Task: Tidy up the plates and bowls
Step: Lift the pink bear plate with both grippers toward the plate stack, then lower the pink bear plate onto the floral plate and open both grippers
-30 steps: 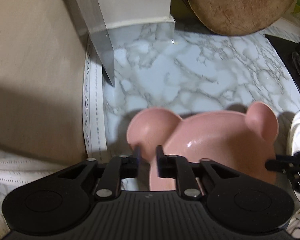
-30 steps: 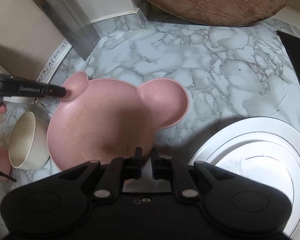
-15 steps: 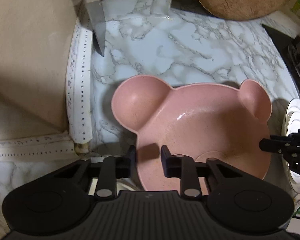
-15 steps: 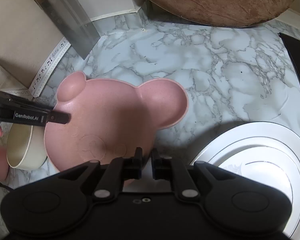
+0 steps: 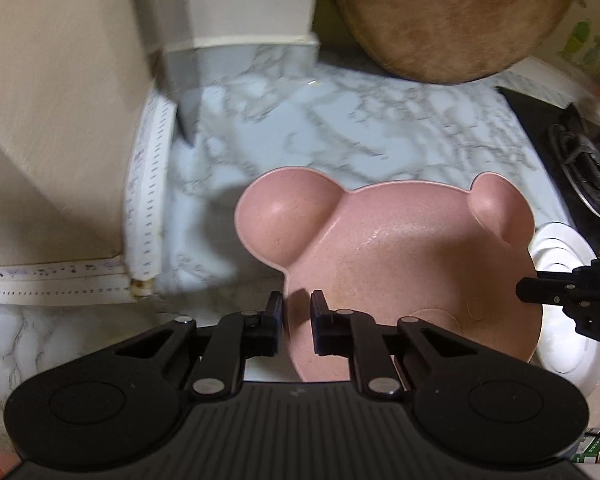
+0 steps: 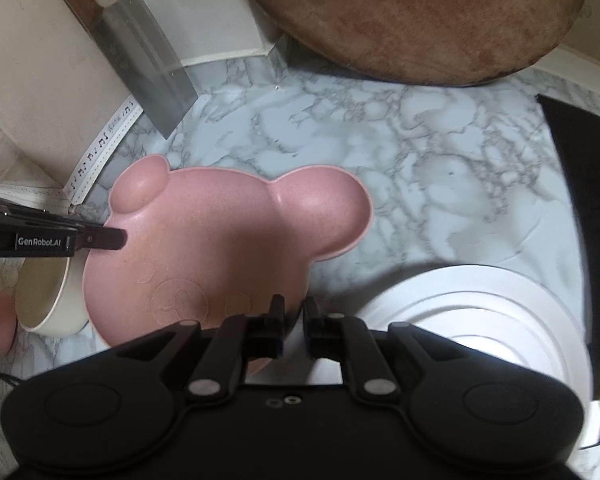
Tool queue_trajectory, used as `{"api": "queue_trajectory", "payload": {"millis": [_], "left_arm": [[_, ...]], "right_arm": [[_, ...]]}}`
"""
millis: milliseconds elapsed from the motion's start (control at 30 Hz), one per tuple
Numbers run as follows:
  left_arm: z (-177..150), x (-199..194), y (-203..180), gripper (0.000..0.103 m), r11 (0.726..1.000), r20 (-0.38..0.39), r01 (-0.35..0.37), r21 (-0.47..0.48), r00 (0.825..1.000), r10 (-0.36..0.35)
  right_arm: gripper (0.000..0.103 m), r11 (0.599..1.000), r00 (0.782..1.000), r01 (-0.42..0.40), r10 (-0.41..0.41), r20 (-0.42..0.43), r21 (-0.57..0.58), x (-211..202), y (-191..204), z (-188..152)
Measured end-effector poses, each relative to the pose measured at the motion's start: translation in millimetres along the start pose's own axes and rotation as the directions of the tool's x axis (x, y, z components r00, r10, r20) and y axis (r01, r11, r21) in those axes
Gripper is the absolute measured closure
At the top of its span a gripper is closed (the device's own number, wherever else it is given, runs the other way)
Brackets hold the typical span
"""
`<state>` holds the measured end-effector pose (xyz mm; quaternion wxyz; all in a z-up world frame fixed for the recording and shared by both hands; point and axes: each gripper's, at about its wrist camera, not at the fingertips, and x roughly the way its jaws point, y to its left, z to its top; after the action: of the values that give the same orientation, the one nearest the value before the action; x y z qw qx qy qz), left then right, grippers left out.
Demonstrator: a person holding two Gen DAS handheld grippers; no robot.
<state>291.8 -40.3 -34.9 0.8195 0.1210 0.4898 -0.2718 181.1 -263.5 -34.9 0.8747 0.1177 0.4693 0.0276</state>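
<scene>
Both the left claw (image 5: 296,314) and right claw (image 6: 291,320) straddle the pink bear plate's (image 6: 220,248) rim.

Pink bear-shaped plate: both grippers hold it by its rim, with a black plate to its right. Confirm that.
One error: the plate beside the pink bear-shaped plate is white, as the right wrist view shows. The left gripper and right gripper do clamp the rim.

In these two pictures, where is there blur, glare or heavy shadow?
Left wrist view: the cleaver and wall are motion-blurred; a small glare streak lies on the pink bear plate. Right wrist view: the white plate is overexposed and smeared; shadow darkens the pink plate's middle.
</scene>
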Motion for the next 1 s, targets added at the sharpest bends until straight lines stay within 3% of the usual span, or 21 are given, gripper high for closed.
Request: {"api": "queue_trajectory", "payload": {"millis": [333, 500, 767, 1000], "left_arm": [[-7, -12, -82, 0.09, 0.991, 0.04, 0.084, 0.106, 0.995, -0.088], [-12, -3, -118, 0.09, 0.984, 0.023, 0.113, 0.138, 0.993, -0.118], [-20, 14, -162, 0.09, 0.977, -0.011, 0.133, 0.165, 0.991, -0.133], [-17, 27, -176, 0.09, 0.981, -0.007, 0.101, 0.164, 0.995, -0.102]], "right_arm": [[0.095, 0.998, 0.998, 0.049, -0.049, 0.024, 0.037, -53, -60, -28], [0.095, 0.993, 0.995, 0.091, -0.093, 0.028, 0.075, -72, -92, -45], [0.095, 0.983, 0.989, 0.145, -0.148, 0.02, 0.114, -84, -135, -63], [0.095, 0.981, 0.987, 0.157, -0.16, 0.022, 0.116, -80, -153, -63]]}}
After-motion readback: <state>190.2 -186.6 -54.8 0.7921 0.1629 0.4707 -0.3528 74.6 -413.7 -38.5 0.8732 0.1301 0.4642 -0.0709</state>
